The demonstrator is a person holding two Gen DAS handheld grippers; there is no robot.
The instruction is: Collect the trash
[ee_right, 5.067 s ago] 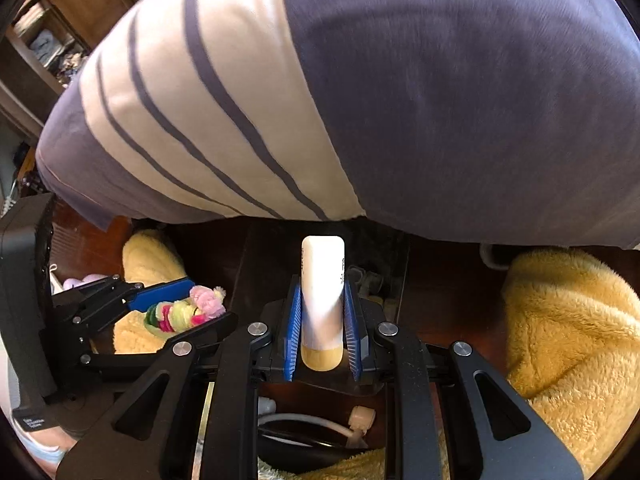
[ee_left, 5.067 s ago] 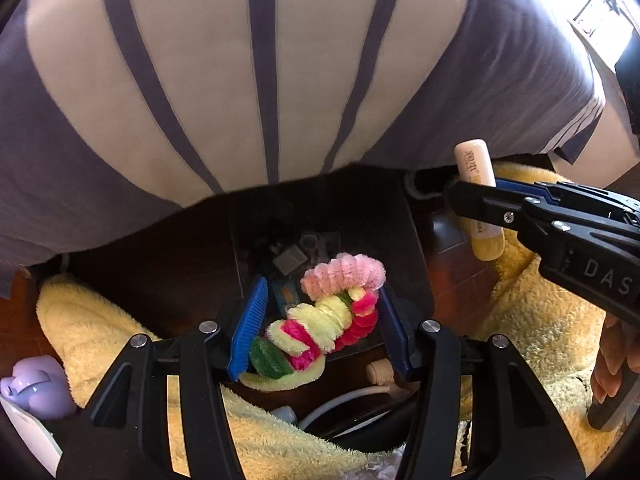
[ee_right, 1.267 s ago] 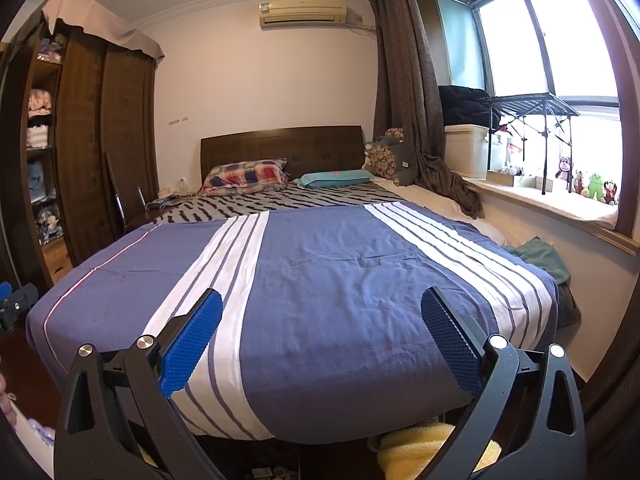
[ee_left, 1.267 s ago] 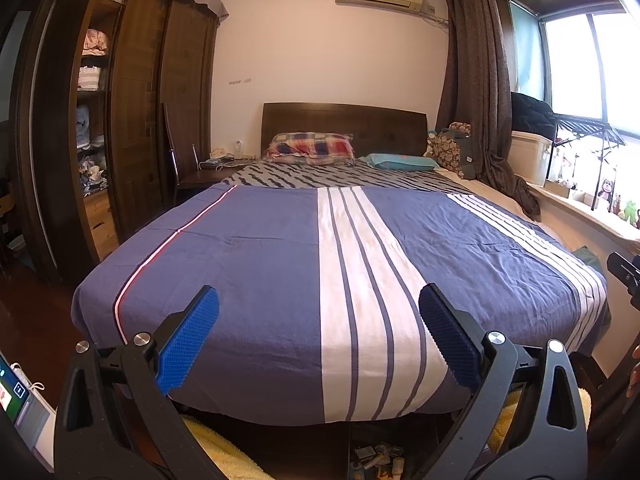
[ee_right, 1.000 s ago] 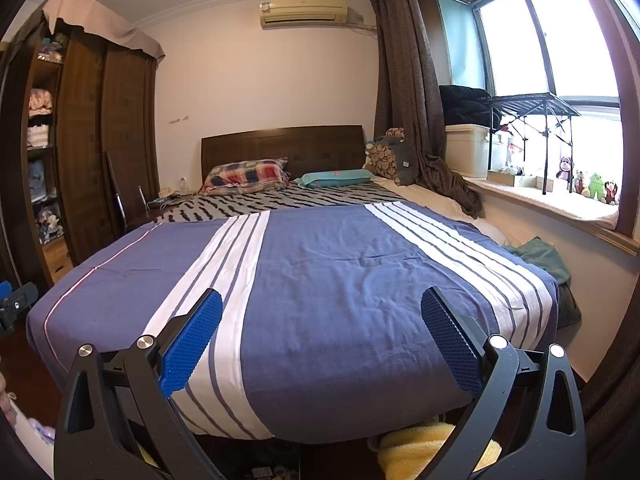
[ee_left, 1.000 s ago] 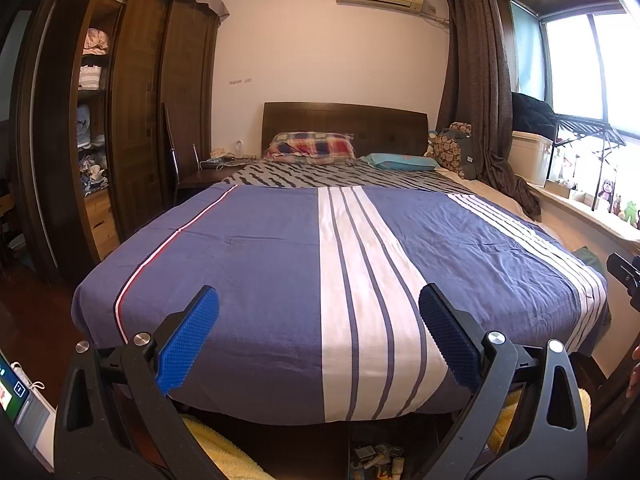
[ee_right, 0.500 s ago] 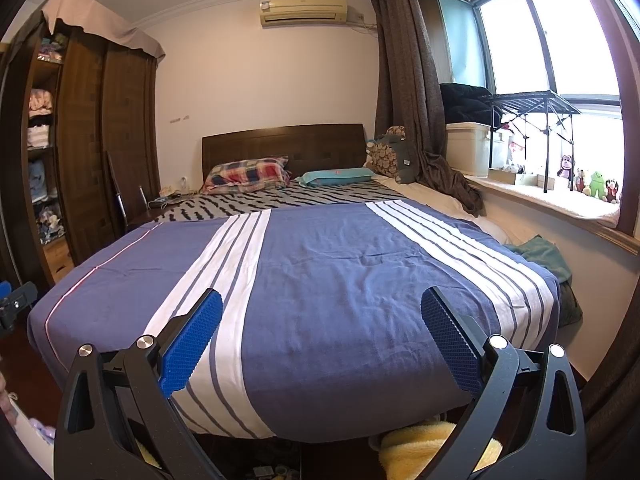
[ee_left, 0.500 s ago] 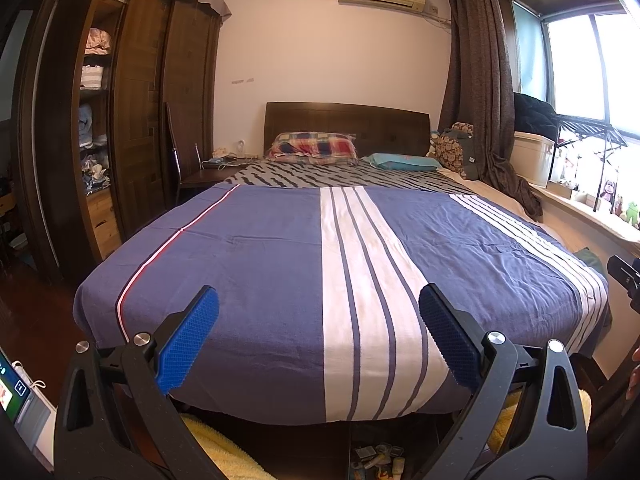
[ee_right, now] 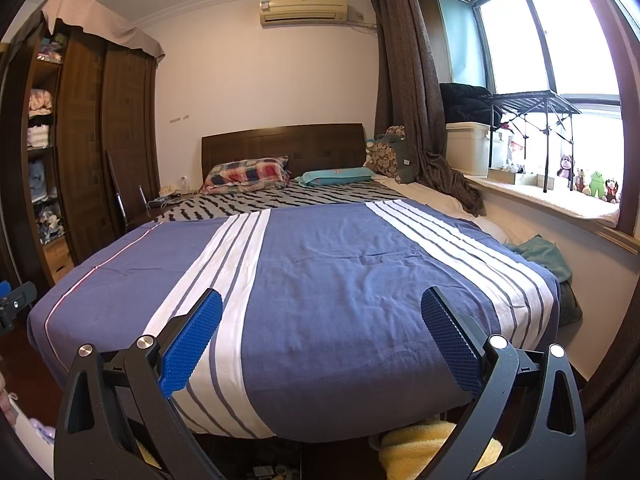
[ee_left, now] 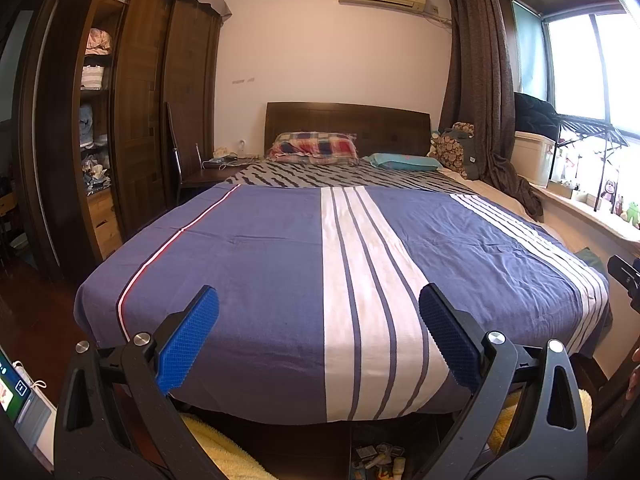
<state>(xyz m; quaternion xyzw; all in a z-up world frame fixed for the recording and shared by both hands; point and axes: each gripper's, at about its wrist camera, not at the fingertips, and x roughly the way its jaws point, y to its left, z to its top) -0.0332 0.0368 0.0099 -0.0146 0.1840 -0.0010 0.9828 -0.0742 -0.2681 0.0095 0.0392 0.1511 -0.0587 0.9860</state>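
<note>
My left gripper (ee_left: 318,310) is open wide with nothing between its blue pads, raised over the foot of the bed (ee_left: 260,264). My right gripper (ee_right: 320,312) is open and empty too, held over the same blue and white striped cover (ee_right: 340,280). Small pieces of trash (ee_left: 378,462) lie in a dark bin on the floor under the bed's foot, at the bottom edge of the left wrist view. A few of those pieces (ee_right: 268,470) also show at the bottom of the right wrist view. The tip of the right gripper (ee_left: 624,280) pokes in at the right edge of the left wrist view.
A yellow fluffy towel (ee_right: 416,446) lies on the floor by the bed. A dark wardrobe (ee_left: 132,128) stands left, a chair (ee_left: 180,164) beside it. Pillows (ee_left: 314,148) sit at the headboard. The windowsill (ee_right: 560,200) with toys runs along the right. A phone (ee_left: 16,388) is at the left edge.
About five seconds ago the left gripper held a colourful fuzzy wreath and the right a cream tube over the bin; both now are open, empty and raised. Over the last second nothing visibly moved.
</note>
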